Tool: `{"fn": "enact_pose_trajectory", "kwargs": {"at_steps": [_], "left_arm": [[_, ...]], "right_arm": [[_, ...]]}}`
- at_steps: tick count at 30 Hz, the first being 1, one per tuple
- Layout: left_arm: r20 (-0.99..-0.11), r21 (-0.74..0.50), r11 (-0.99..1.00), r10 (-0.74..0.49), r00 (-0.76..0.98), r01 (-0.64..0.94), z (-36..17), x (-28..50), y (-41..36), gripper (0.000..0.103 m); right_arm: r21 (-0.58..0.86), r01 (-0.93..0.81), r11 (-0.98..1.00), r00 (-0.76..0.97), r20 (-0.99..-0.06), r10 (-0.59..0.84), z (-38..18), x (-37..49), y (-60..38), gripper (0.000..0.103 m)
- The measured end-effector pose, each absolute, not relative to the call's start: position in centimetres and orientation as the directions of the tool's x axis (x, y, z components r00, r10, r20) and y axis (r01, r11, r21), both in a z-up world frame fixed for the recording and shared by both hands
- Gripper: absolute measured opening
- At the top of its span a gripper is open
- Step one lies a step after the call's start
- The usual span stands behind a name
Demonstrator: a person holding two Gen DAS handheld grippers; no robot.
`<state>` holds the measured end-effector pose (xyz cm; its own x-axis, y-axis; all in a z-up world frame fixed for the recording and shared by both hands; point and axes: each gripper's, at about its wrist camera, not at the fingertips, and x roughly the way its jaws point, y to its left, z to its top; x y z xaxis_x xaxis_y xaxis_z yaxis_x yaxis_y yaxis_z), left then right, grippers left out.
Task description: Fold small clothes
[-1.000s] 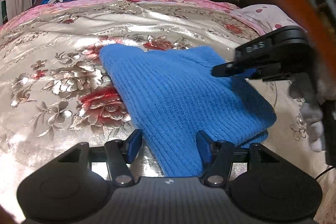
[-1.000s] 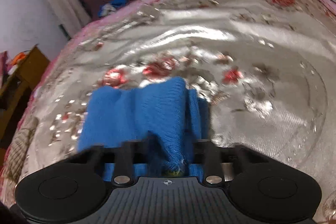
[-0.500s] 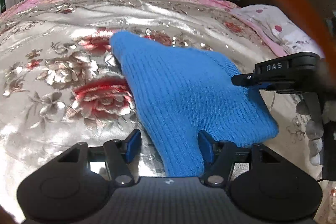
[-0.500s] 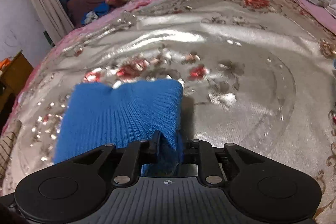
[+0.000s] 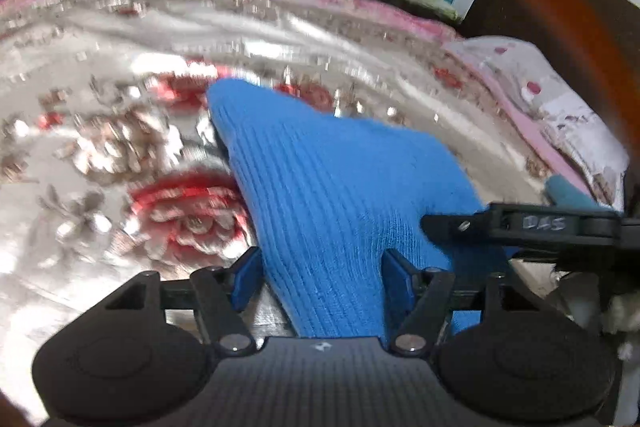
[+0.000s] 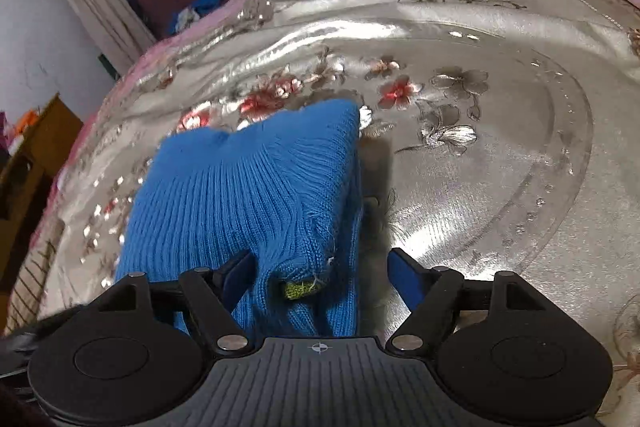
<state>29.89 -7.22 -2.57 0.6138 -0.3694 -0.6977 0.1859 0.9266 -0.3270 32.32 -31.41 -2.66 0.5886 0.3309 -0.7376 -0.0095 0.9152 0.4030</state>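
On the bedspread (image 6: 500,187), the blue knit (image 6: 248,195) lies folded; both the left gripper (image 5: 320,275) and the right gripper (image 6: 320,275) have just been opening around it, probably to release it.

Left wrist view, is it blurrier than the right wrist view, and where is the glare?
Left wrist view: the shiny silver floral bedspread is smeared by motion blur, while the blue ribbed knit garment stays fairly crisp. Right wrist view: sharper overall, with bright glare streaks across the bedspread's bare satin.
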Motion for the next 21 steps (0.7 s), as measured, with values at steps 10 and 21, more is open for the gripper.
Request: {"fn": "enact_pose_trajectory", "kwargs": {"at_steps": [10, 21], "left_arm": [[-0.698, -0.317, 0.899, -0.437, 0.567, 0.302, -1.8, 25.0, -7.3, 0.063], [-0.728, -0.326, 0.879, -0.468, 0.501, 0.348, 0.3, 15.1, -2.7, 0.062]], "right_arm": [[0.441, -0.118, 0.890, 0.509, -0.742, 0.436, -1.5, 28.8, -28.1, 0.037], [0.314, -0.168, 0.935, 0.496, -0.793, 0.355, 2.0, 17.7, -28.7, 0.038]]}}
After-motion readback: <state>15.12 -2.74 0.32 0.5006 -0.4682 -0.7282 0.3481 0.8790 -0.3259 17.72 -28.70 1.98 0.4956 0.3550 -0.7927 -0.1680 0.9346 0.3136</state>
